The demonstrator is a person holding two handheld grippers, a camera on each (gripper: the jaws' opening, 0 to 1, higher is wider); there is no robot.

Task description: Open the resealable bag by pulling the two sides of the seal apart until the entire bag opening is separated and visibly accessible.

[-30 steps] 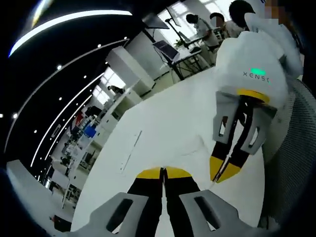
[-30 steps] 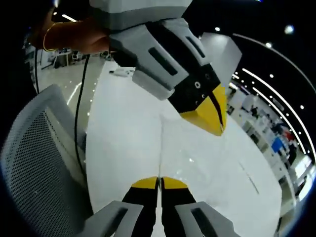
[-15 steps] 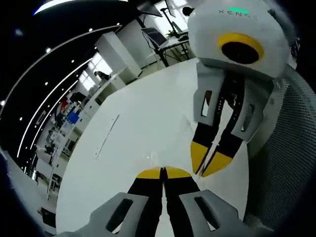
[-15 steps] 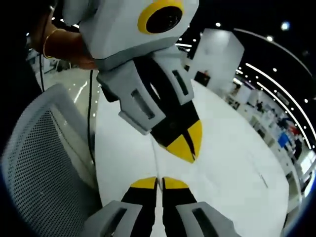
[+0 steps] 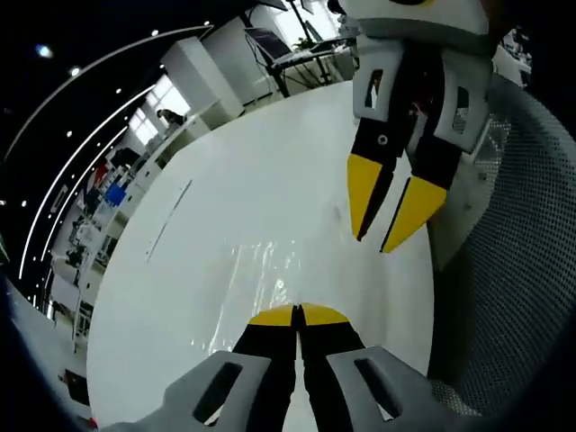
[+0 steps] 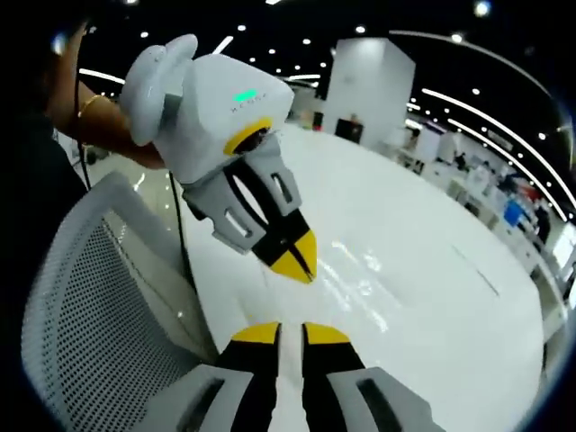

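We see the left gripper (image 5: 298, 315) pinching the clear bag (image 5: 261, 279) over the bench (image 5: 225, 207); right gripper (image 6: 281, 331) slightly parted, grip uncertain. Seal separation unclear.

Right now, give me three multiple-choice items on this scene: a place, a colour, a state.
1. In the left gripper view, the right gripper shows: A upper right; B lower left; C bottom centre.
2. Its fingertips are: A red; B yellow; C blue.
3. The left gripper has its jaws: A wide apart; B shut together; C around a cup.
Answers: A, it hangs over the white table at upper right; B, both tips are yellow; B, no gap shows between them.
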